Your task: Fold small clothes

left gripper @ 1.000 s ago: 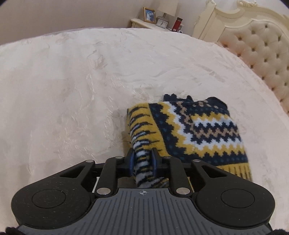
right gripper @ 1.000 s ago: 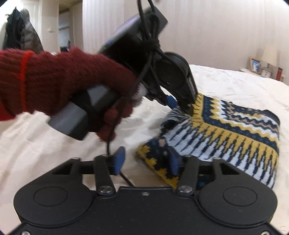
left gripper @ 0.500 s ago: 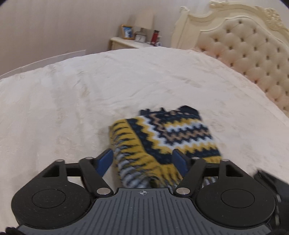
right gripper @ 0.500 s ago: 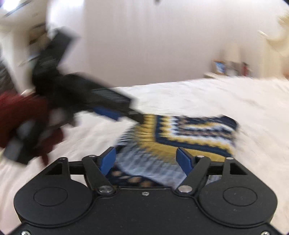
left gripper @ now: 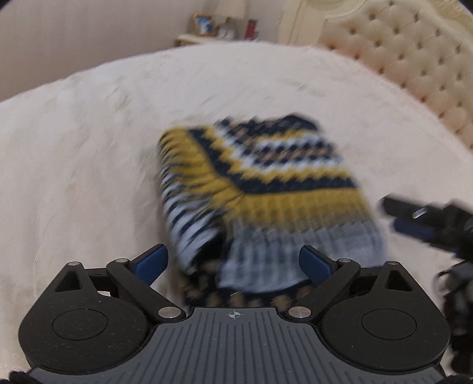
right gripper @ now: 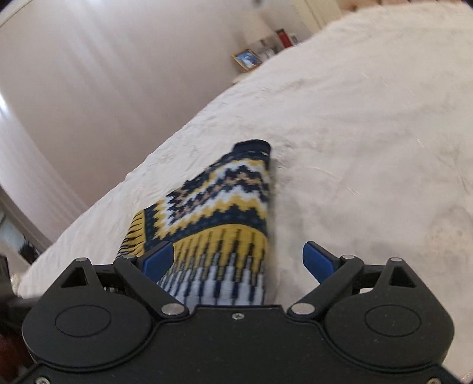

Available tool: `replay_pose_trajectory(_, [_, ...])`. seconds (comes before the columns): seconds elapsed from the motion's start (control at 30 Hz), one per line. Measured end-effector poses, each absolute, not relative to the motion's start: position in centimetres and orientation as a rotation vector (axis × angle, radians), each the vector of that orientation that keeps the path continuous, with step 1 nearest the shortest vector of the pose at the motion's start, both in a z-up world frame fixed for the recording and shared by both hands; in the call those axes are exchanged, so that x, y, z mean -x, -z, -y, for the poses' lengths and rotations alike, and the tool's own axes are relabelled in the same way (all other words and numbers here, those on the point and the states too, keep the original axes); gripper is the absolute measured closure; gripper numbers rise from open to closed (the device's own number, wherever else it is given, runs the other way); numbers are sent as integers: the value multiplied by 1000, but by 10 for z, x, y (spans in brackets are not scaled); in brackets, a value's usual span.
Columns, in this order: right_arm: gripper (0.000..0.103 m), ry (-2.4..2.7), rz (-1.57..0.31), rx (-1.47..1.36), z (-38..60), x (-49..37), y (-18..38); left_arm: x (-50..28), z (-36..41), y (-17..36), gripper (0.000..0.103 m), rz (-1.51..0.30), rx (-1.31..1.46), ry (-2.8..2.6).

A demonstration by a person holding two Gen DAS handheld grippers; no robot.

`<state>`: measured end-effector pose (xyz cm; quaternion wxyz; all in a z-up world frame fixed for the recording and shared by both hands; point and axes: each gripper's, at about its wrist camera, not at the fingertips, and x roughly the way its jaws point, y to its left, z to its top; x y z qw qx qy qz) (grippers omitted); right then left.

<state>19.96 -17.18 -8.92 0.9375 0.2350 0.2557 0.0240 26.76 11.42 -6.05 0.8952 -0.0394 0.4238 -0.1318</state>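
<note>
The knitted garment [left gripper: 260,189], patterned in navy, yellow, white and tan zigzags, is seen lying folded on the bed, roughly in the middle of the pale spread, with a loose flap of its striped edge turned over at the near left corner in the left wrist view. Much of it is blurred there, so finer detail of the fold cannot be told. The bed [left gripper: 88,153] is covered by a cream, lightly crinkled spread, and a tufted cream headboard [left gripper: 414,59] is seen at its upper right. A nightstand [left gripper: 189,40] is placed beyond the far edge of the bed, against a pale wall, and a framed picture [left gripper: 203,25] and a small red item [left gripper: 251,26] are set on it; the same framed picture [right gripper: 246,59] is shown in the right wrist view.

The left gripper [left gripper: 233,263] is held released, its blue pads spread wide on either side of the garment's near edge, and nothing is clamped between them. The right gripper [right gripper: 238,260] is likewise held released above the garment [right gripper: 224,212], its left pad over the striped edge and its right pad over the bare spread [right gripper: 369,147]. The right gripper [left gripper: 414,224] is also seen, blurred, at the right edge of the left wrist view, just beside the garment.
</note>
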Motion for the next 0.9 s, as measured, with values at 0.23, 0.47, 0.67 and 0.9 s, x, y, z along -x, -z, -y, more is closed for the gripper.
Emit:
replay_pose_trajectory(0.23, [2, -80, -545, -523, 181, -210, 98, -282, -153, 90, 0, -947, 252, 249])
replay_pose_trajectory(0.47, [2, -140, -568, -594, 191, -236, 107, -287, -150, 87, 1, -982, 291, 341])
replay_pose_trajectory(0.67, [2, -158, -595, -707, 207, -266, 119, -297, -137, 89, 1, -1000, 344, 434])
replay_pose_trajectory(0.9, [2, -233, -600, -775, 217, -295, 128, -316, -128, 96, 1, -1023, 404, 473])
